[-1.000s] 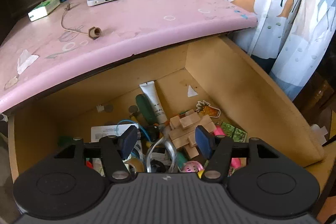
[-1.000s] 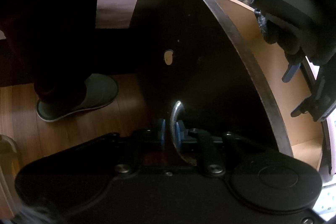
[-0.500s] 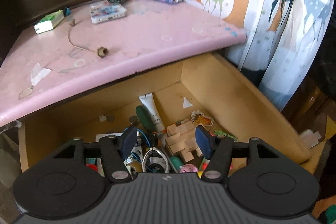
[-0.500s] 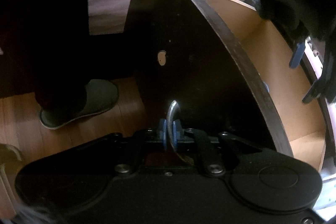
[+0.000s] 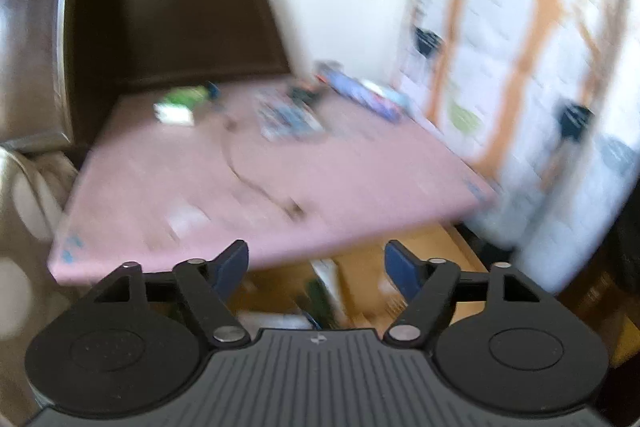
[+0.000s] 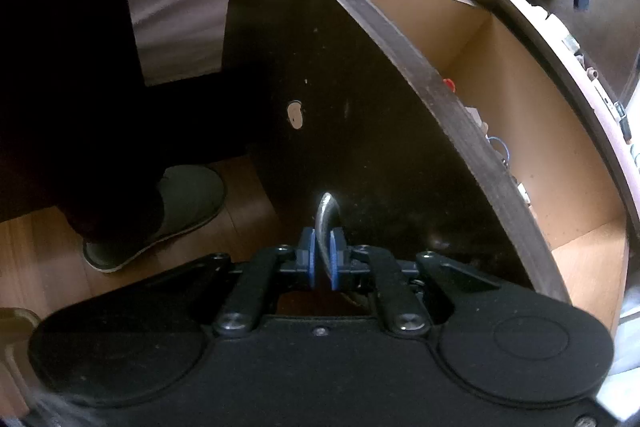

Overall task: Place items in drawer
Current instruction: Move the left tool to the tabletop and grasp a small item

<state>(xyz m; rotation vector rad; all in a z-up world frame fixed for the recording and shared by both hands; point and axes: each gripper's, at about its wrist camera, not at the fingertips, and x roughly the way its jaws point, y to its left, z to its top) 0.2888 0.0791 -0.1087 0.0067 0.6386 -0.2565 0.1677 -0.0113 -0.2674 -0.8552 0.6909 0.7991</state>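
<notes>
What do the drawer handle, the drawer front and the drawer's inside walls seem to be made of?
Drawer handle: likely polished metal; silvery, curved, with a bright glint, pinched in the right claw.
Drawer front: probably dark glossy coated board; a chip exposes pale material.
Inside walls: seemingly plain unfinished fibreboard or plywood; flat, matte tan.

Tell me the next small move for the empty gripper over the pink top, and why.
Probably lower the open left gripper toward an item on the pink nightstand top, such as the blurred green-and-white box: it holds nothing, and the right gripper holds the wooden drawer open by its curved metal handle.
</notes>
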